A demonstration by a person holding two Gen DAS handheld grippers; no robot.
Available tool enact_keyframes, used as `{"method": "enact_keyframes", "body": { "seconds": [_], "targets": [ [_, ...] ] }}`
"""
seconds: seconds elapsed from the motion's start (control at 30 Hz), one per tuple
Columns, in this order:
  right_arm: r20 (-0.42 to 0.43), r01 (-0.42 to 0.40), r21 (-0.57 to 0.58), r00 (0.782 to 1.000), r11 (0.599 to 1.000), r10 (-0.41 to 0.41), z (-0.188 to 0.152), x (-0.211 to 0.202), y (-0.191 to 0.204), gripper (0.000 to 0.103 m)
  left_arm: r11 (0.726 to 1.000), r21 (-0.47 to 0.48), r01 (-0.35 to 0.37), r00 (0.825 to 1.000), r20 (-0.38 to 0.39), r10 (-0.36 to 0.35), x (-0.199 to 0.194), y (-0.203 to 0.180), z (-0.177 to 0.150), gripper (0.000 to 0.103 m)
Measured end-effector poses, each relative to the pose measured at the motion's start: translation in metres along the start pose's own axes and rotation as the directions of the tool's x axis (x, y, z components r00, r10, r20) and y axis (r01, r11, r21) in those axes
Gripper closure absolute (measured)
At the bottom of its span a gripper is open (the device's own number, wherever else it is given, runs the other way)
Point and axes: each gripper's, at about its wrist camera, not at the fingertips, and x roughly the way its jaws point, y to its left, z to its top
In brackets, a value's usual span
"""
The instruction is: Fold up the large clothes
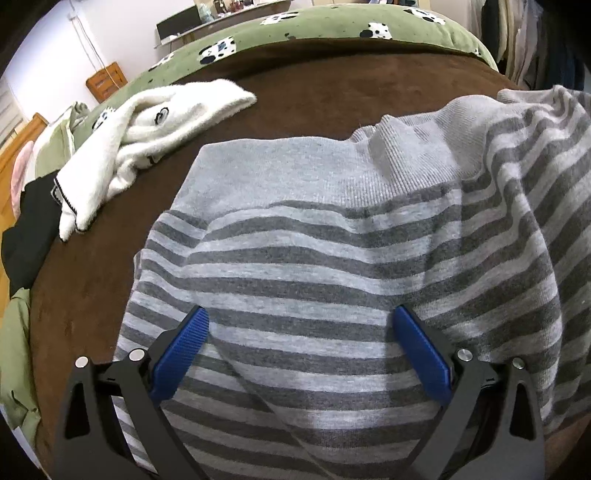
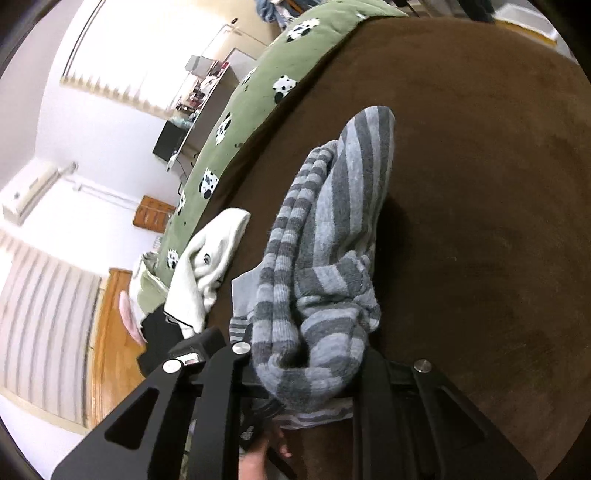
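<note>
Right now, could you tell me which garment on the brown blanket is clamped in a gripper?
The grey striped sweater: the right gripper is shut on a bunched part of it. The white fleece garment lies untouched beside it.

This is a bedroom in a home. A bed fills most of both views — a brown blanket (image 1: 295,92) lies over it, with a green quilt (image 1: 314,26) printed with black-and-white animals along its far edge. Loose clothes lie on the bed: a grey striped sweater (image 1: 314,258) and a white fluffy garment (image 1: 147,125). Garments hang on a rail (image 1: 524,33) at the far right. A wall air conditioner (image 2: 31,192) sits high near a curtained window (image 2: 44,332), and a cluttered desk (image 1: 221,14) stands against the far wall — beside wooden furniture (image 1: 105,81).
</note>
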Motion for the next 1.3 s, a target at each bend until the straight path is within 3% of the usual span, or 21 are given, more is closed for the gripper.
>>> {"method": "enact_keyframes", "body": {
  "seconds": [0.17, 0.33, 0.5, 0.83, 1.23, 1.3],
  "targets": [
    [-0.009, 0.014, -0.008, 1.000, 1.000, -0.014, 0.012, -0.004, -0.003, 0.086, 0.998, 0.005, -0.065, 0.996, 0.055, 0.065, -0.022, 0.015, 0.000, 0.006],
    [-0.054, 0.051, -0.067, 0.997, 0.996, -0.054, 0.015, 0.001, 0.000, 0.086, 0.998, -0.062, 0.028, 0.997, -0.070, -0.032, 0.006, 0.026, -0.015, 0.005],
    [-0.081, 0.029, -0.120, 0.996, 0.992, -0.039, 0.007, 0.004, 0.024, 0.086, 0.998, -0.054, 0.030, 0.999, -0.027, -0.032, 0.013, 0.024, -0.023, 0.005],
    [-0.150, -0.019, -0.298, 0.988, 0.954, -0.028, -0.021, 0.026, 0.093, 0.089, 0.997, -0.063, 0.044, 0.999, -0.020, -0.045, 0.010, 0.028, -0.027, 0.005],
    [-0.237, -0.054, -0.425, 0.970, 0.904, -0.054, -0.047, 0.061, 0.134, 0.089, 0.994, -0.089, 0.062, 0.998, 0.011, -0.062, 0.005, 0.038, -0.032, 0.005],
    [-0.232, -0.051, -0.412, 0.971, 0.910, -0.051, -0.045, 0.060, 0.134, 0.089, 0.995, -0.086, 0.056, 0.998, 0.003, -0.055, 0.002, 0.040, -0.031, 0.006]
  ]
}}
